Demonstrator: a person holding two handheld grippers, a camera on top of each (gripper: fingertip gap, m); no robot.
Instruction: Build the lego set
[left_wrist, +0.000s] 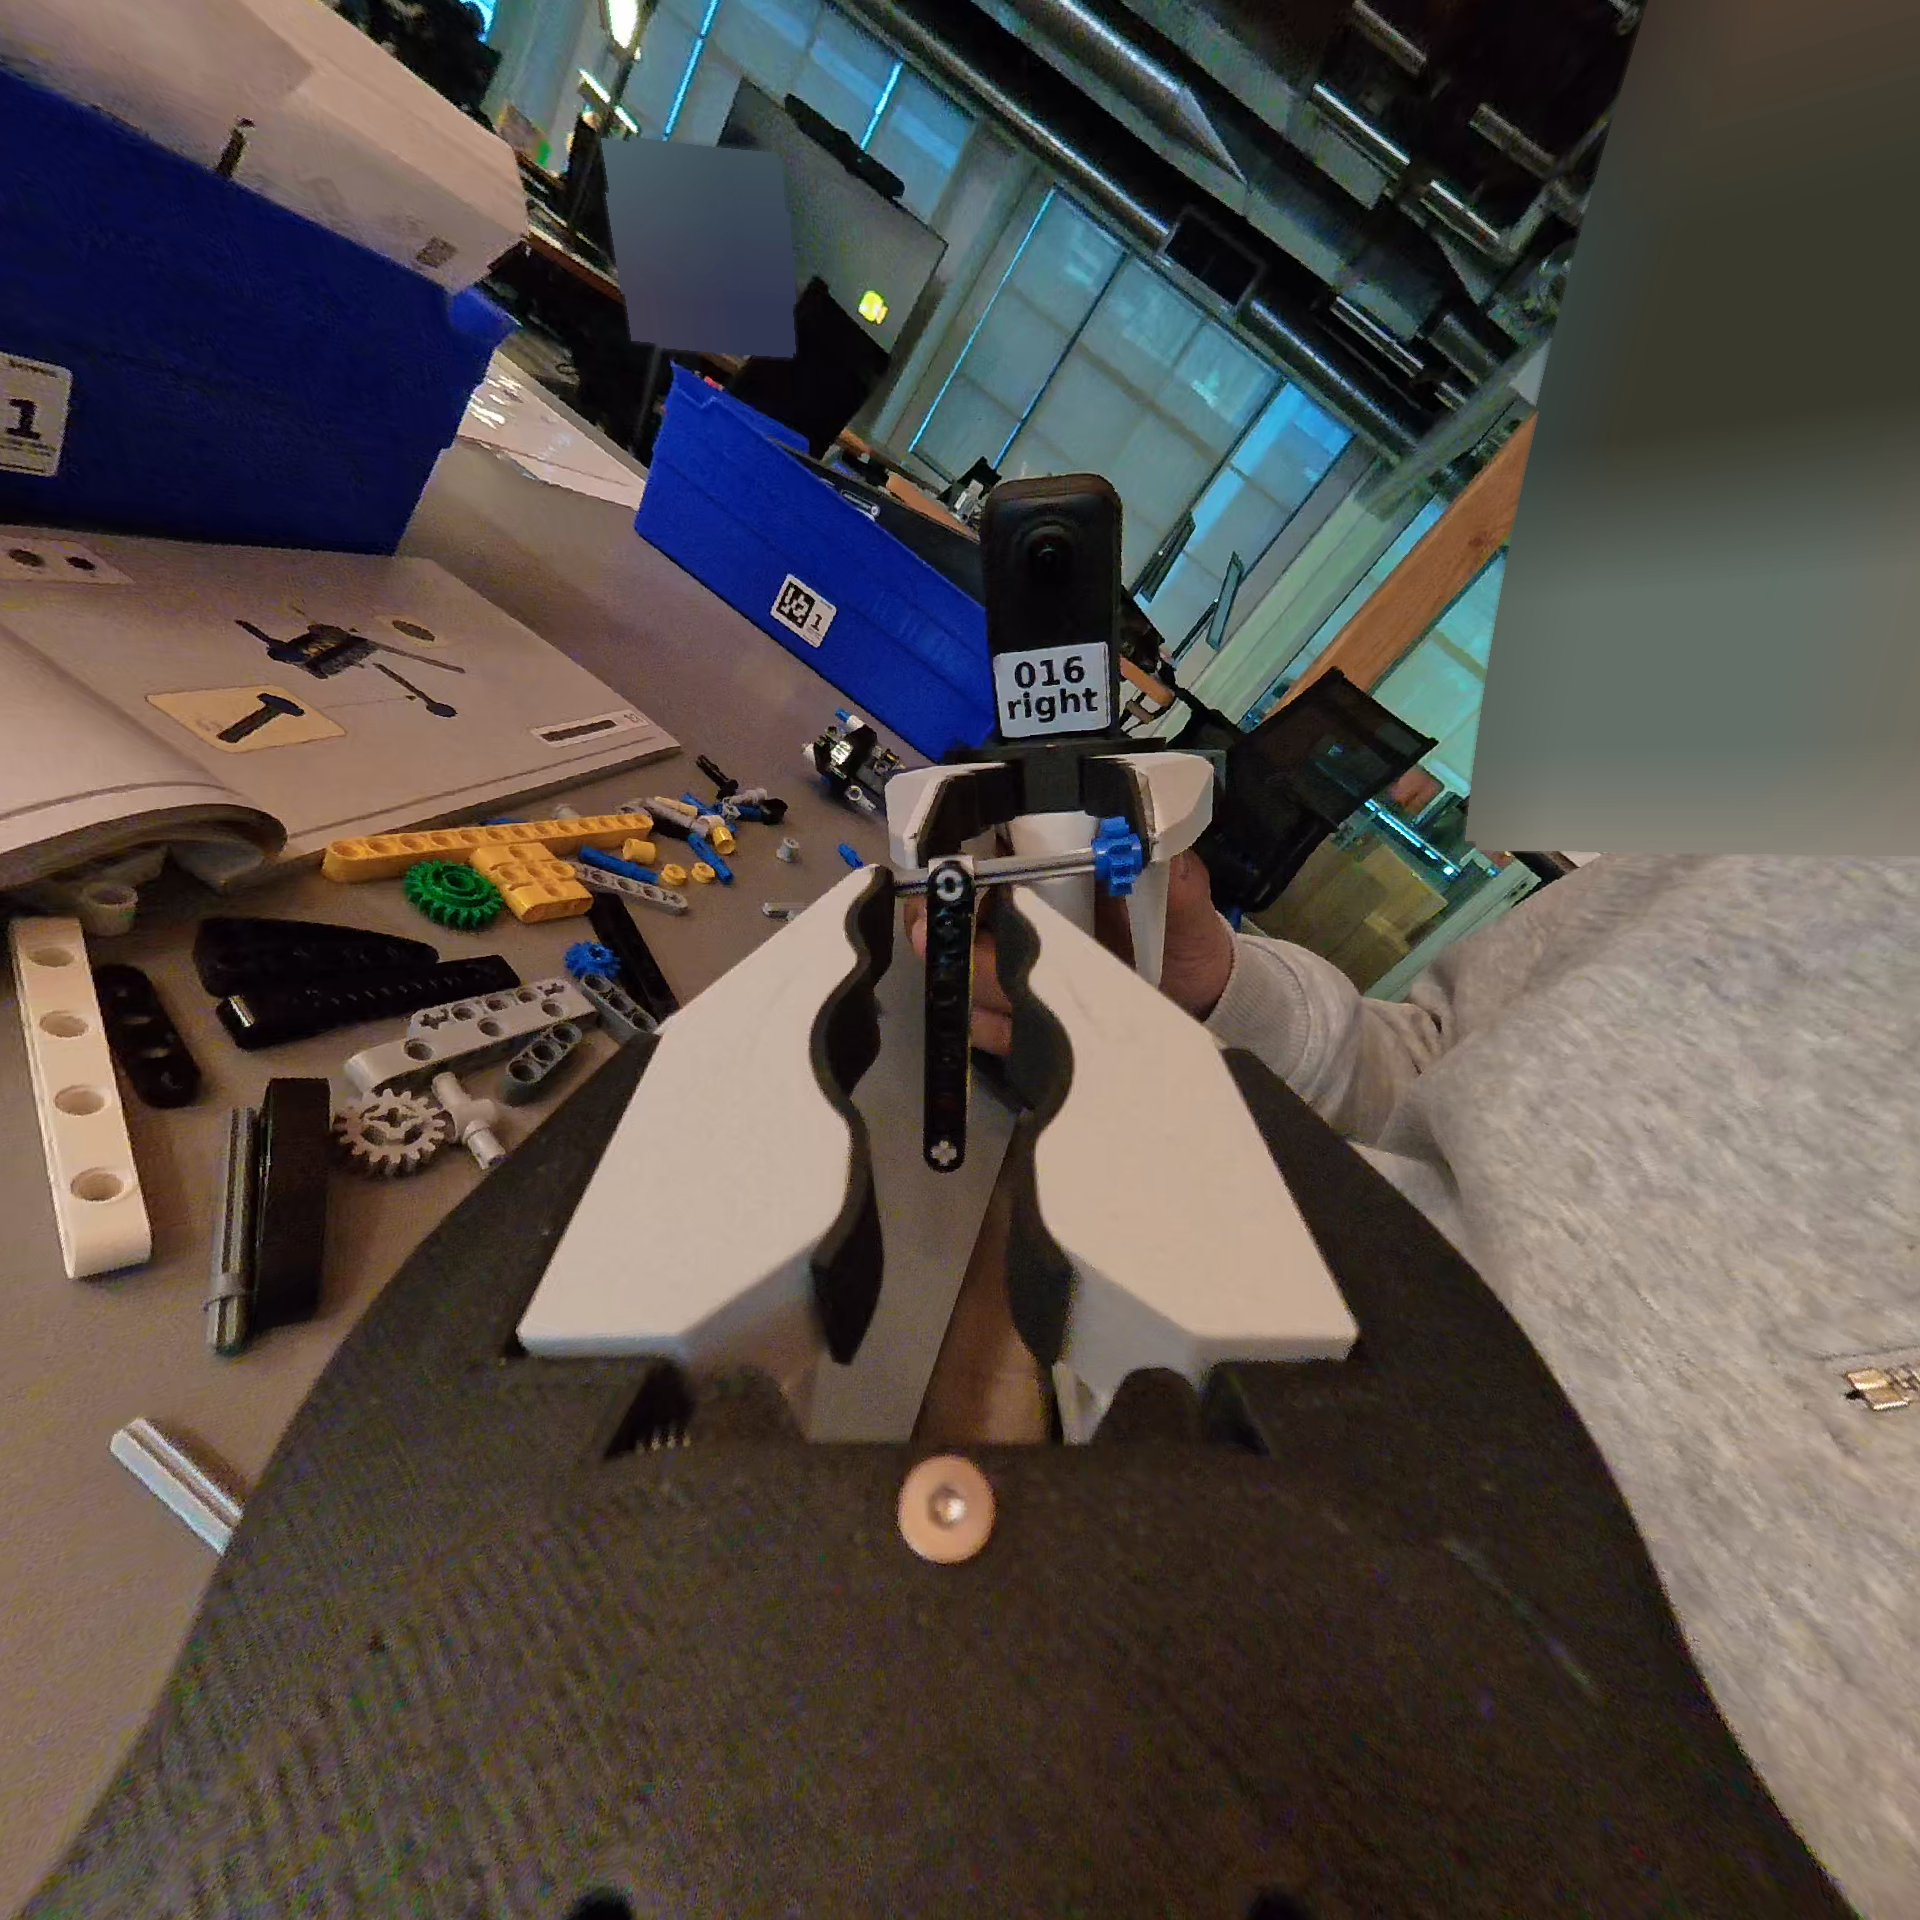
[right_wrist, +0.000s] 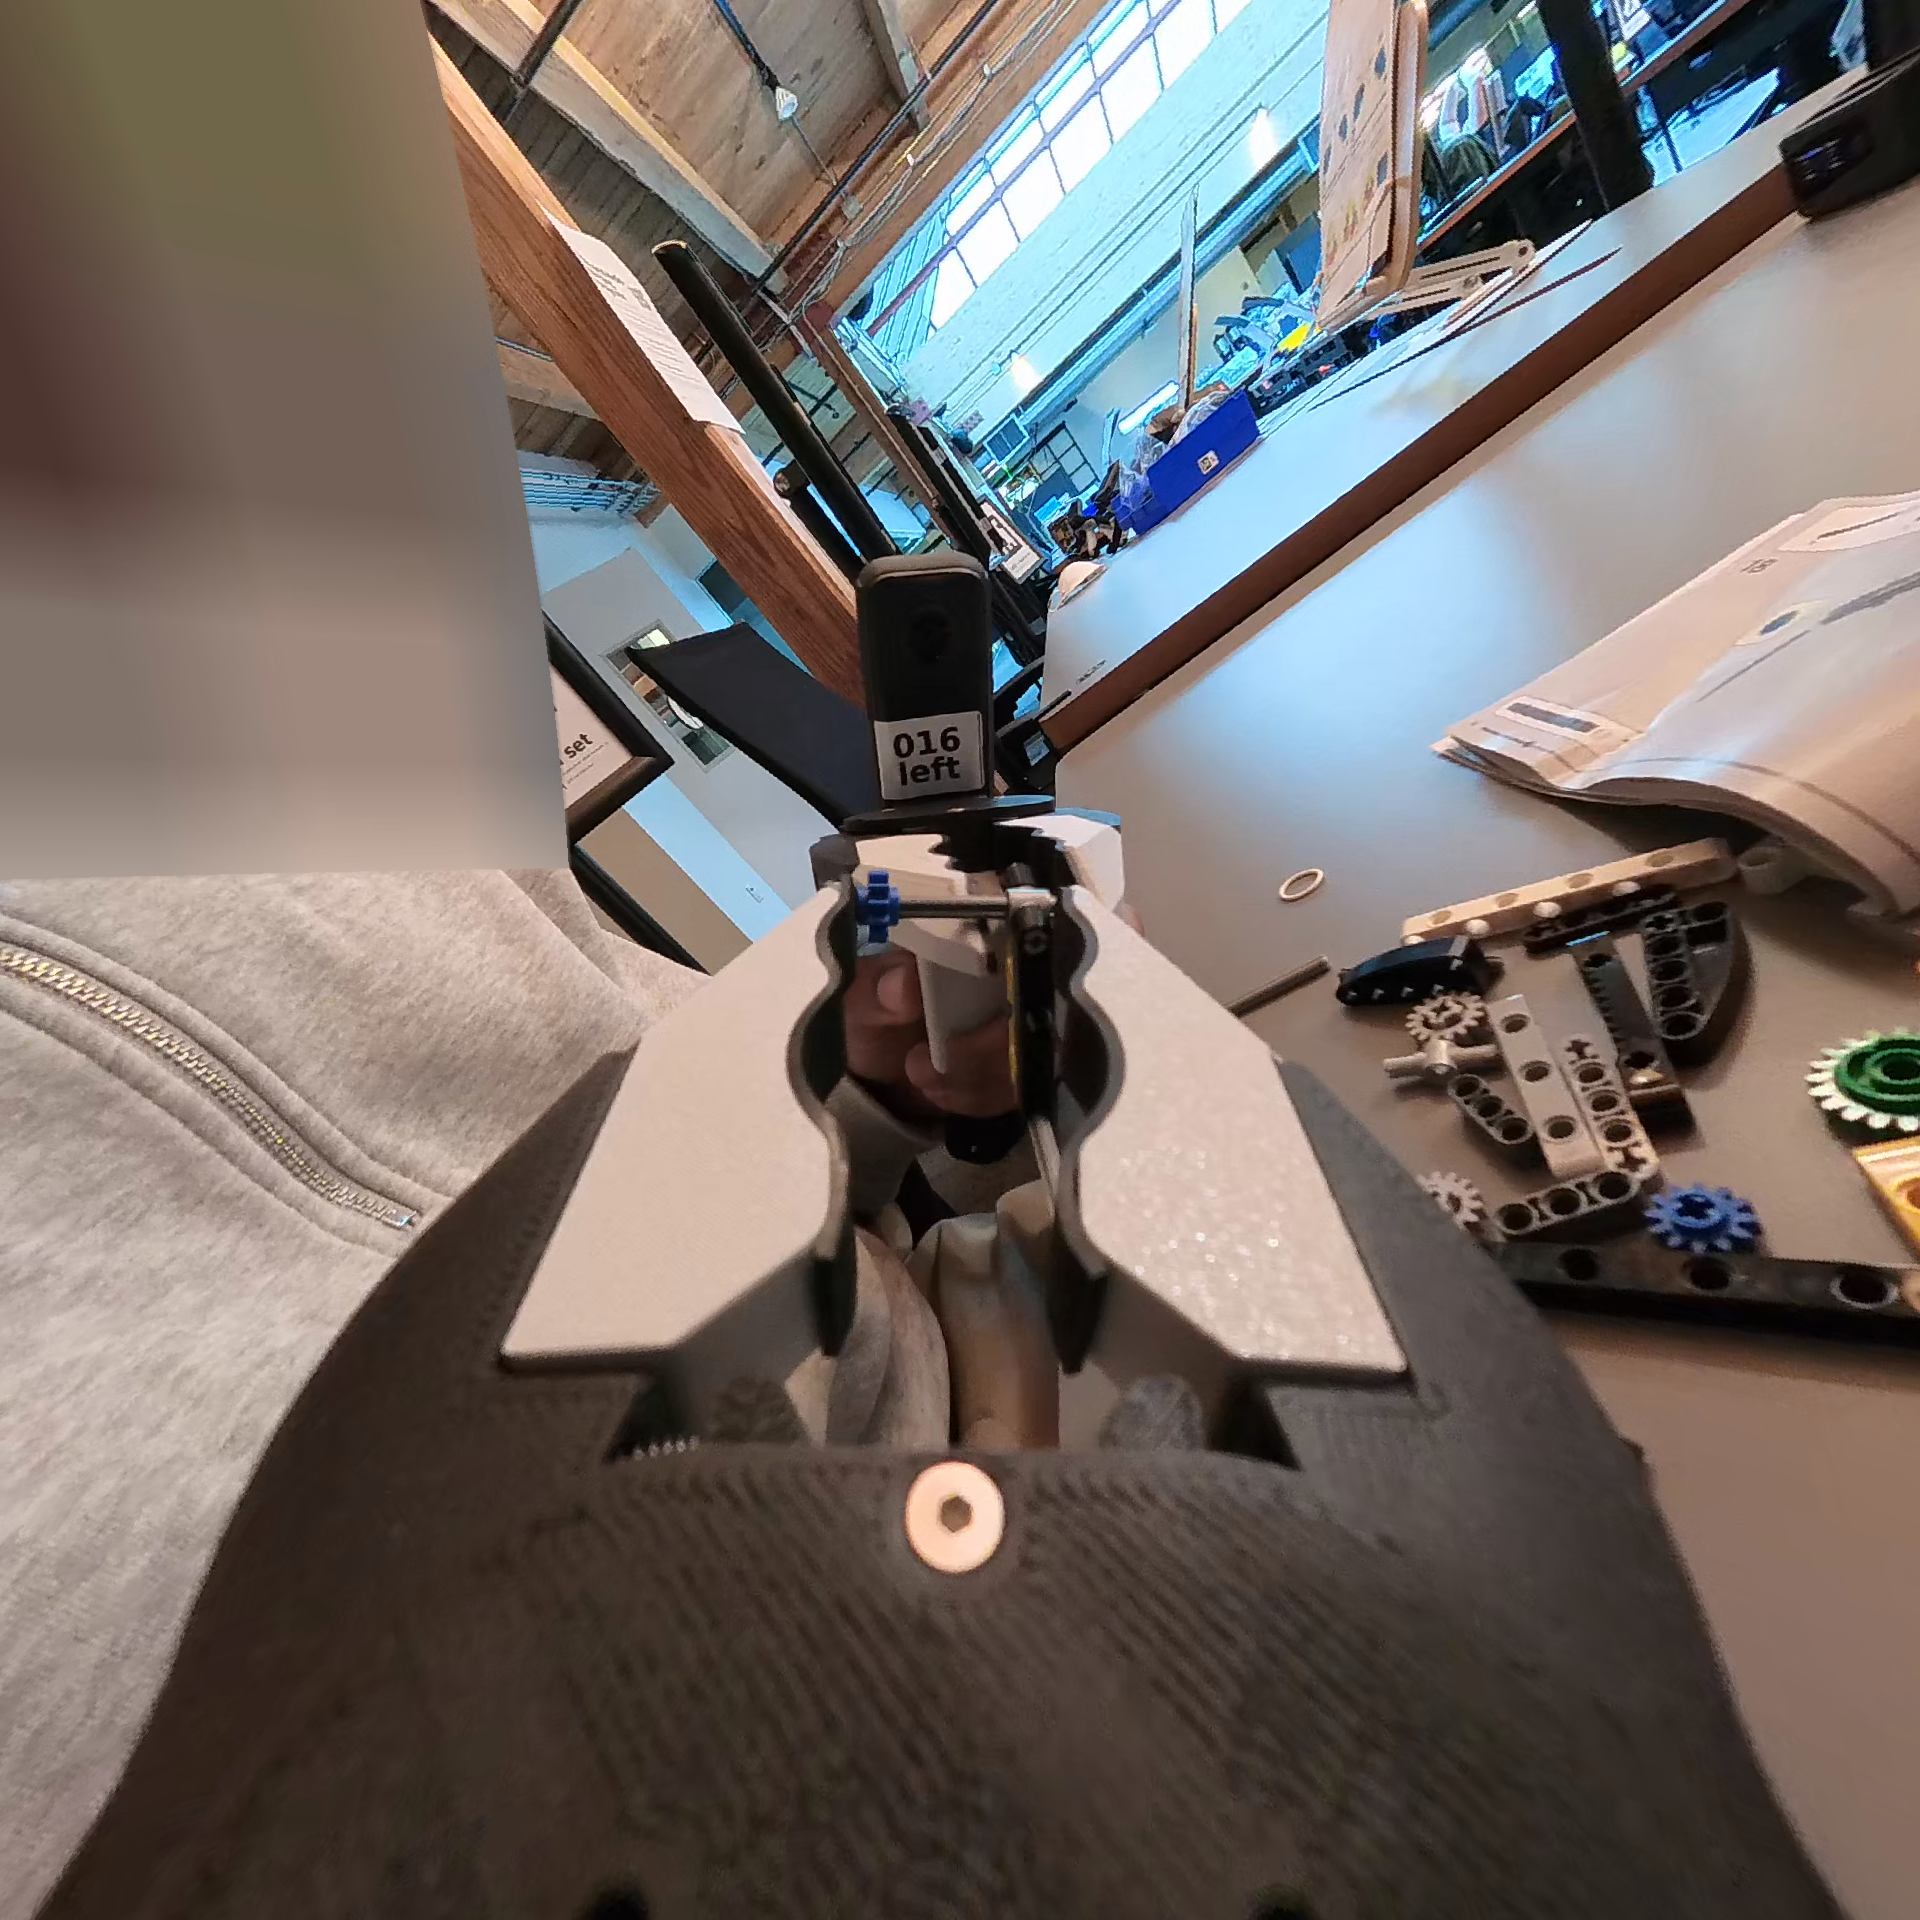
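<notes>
The left claw (left_wrist: 940, 914) pinches a black beam (left_wrist: 945, 1023) hanging downward; the grey axle (left_wrist: 1023, 871) runs crosswise from its top hole to the right claw (right_wrist: 951, 920), apparently clamped on axle and blue gear (right_wrist: 875, 907) (both claws nearly touch).

Surface: grey table (left_wrist: 540, 499), bare patches between loose parts.
Landmark: open instruction booklet (left_wrist: 343, 675), lying flat on the table.
Behind the booklet: a large blue bin (left_wrist: 208, 343); a second blue bin (left_wrist: 810, 561) well off to its side.
Just in front of the booklet: long yellow beam (left_wrist: 488, 836) with a green gear (left_wrist: 452, 891) touching it, small blue and yellow pins scattered beside.
Nearer than the beam: black curved panels (left_wrist: 343, 977), grey beams (left_wrist: 499, 1029), a grey gear (left_wrist: 393, 1132), a blue gear (left_wrist: 592, 958).
Beside the booklet's near corner: white holed beam (left_wrist: 78, 1091); a grey axle (left_wrist: 229, 1226) near it.
</notes>
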